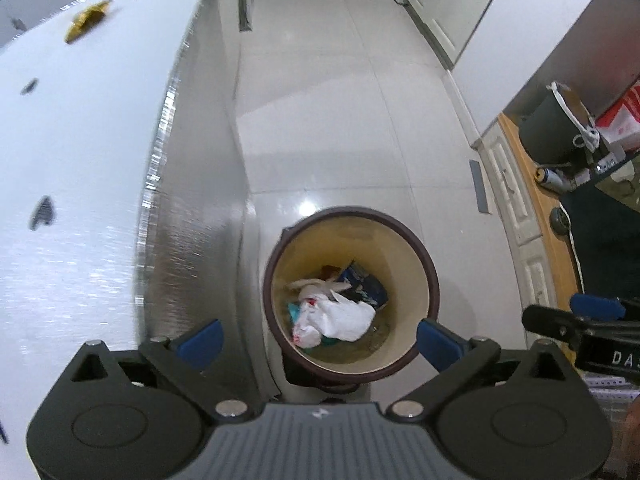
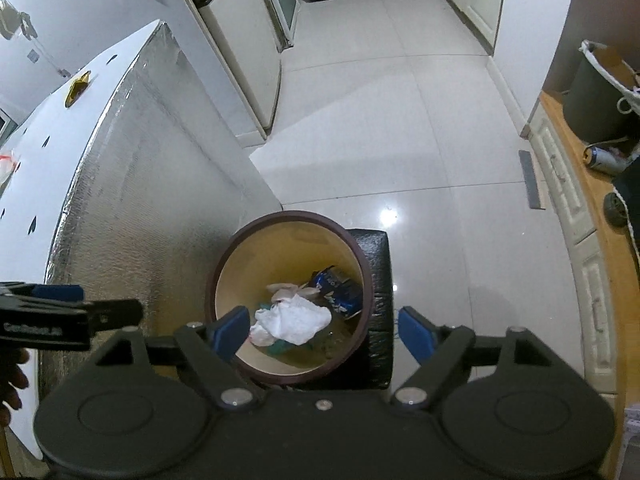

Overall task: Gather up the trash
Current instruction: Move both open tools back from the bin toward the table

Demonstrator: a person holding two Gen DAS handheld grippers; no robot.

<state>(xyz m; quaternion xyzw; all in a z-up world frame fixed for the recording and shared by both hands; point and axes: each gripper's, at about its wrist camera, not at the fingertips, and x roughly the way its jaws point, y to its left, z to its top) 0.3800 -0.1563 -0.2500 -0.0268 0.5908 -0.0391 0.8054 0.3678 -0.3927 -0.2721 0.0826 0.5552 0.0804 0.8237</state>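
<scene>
I am looking straight down into the round bin point(image 1: 352, 296), cream inside with a dark brown rim, standing on a black padded stool point(image 2: 374, 308) on the pale tiled floor point(image 1: 340, 120). At the bottom of the bin lies a crumpled white plastic bag point(image 1: 340, 318) with red marks on one end, on top of the other rubbish. Beside it sits a dark blue wrapper point(image 1: 366, 284), and a bit of teal scrap point(image 1: 296, 312) shows at the bag's edge.

My left claw point(image 1: 318, 340) hangs above the bin with its blue pads spread wide apart and nothing between them. My right claw point(image 2: 322, 334) is also over the bin, its jaws standing apart and empty; the bag lies far below both, untouched.

Just beside the bin, to the left in both views, stands the white worktop point(image 1: 72, 184) with a silver foil-clad side. A yellow crumpled wrapper point(image 1: 86, 20) rests on its far end, and small dark flecks are scattered across the top. A red-marked plastic scrap point(image 2: 6, 166) shows at its left edge in the right wrist view.

Well apart on the right, on a wooden floor edge, stands a dark grey bucket point(image 2: 600, 92) with a white liner, cardboard poking out of it, and a can point(image 2: 600, 156) lies on its side near it. A fridge point(image 2: 240, 52) stands beyond the worktop.
</scene>
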